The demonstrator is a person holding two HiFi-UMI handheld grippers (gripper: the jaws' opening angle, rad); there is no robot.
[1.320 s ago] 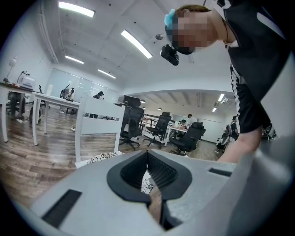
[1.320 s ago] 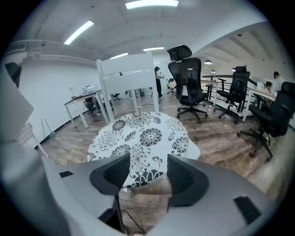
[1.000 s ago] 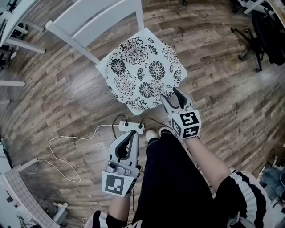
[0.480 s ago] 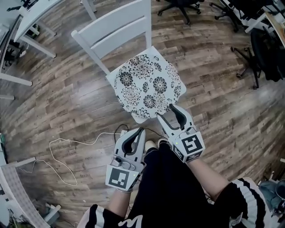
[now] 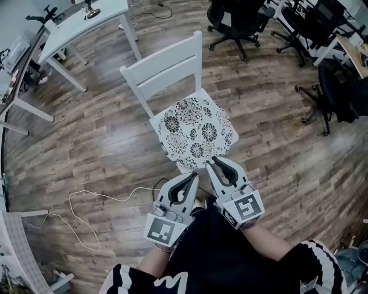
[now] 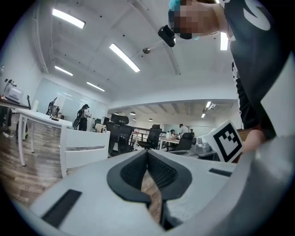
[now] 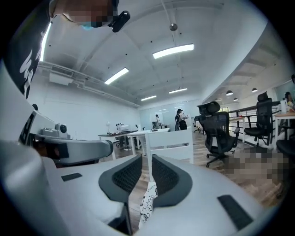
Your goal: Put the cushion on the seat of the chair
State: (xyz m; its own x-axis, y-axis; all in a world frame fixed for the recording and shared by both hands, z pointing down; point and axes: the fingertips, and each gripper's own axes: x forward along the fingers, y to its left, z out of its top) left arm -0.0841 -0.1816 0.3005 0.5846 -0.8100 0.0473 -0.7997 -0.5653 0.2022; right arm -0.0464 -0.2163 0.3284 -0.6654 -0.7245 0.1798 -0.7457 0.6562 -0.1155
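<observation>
Cushion [image 5: 196,127], white with black flower print, flat on the seat of the white chair [image 5: 167,63]. It covers the seat squarely, near edge toward the person. Nothing touches it.

Right claw [image 5: 221,165] off the cushion, just short of its near edge and held above the floor. A second ago it sat at that edge with jaws spread wide; now the jaws are closing to a narrow slit. In the right gripper view the right claw [image 7: 146,159] has nothing between its pads; only a strip of the printed cushion [image 7: 148,203] shows through the gap, well below, with the chair [image 7: 169,140] beyond.

Left claw [image 5: 193,175] just beside the right, clenched, tips together. In the left gripper view the left claw [image 6: 147,153] holds nothing, wood floor showing through the hollow behind the tips. It was clenched a second ago as well, then lower in the head view and further from the chair; both claws now sit side by side, close to the person's dark-clad legs [image 5: 224,252].

Head view takes in more of the room than before: the chair looks smaller and further off, a white surface [image 5: 86,17] at upper left, black office chairs [image 5: 236,23] at the top, a white cable [image 5: 86,201] looping over the plank floor [image 5: 86,138] at left.
</observation>
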